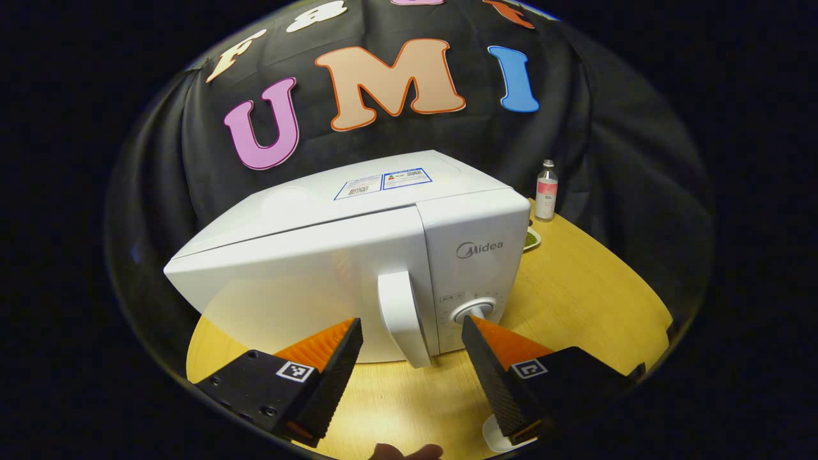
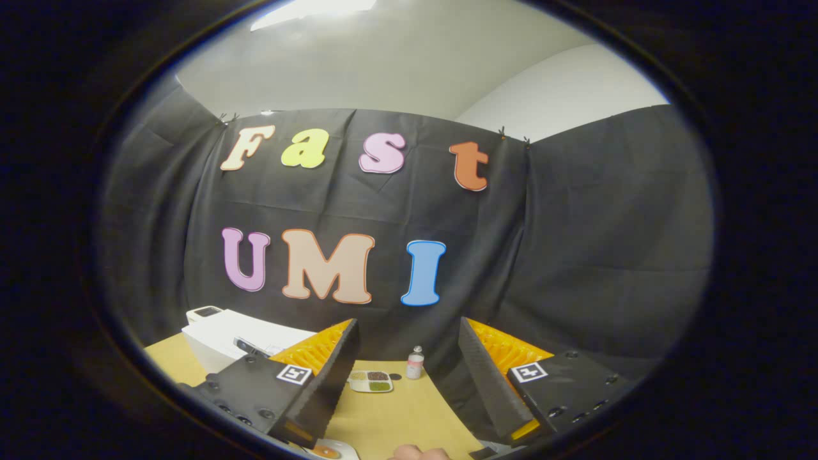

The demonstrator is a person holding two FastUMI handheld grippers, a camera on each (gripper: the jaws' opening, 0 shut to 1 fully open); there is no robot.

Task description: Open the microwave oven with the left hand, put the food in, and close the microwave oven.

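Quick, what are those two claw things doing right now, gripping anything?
Left gripper: open, empty, its fingers either side of the microwave's door handle, not touching it.
Right gripper: open, empty, raised above the table.

Bright and sharp at centre, heavy fisheye bending toward the edges. Soft sheen across the microwave door (image 1: 307,287), warm light on the table (image 1: 575,281). Ceiling lamp (image 2: 313,7) glaring, upper left.

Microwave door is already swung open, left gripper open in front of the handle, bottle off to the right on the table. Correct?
Not quite: the microwave door is shut, as the left gripper view shows. The left gripper is open before the handle, and the bottle stands to the right.
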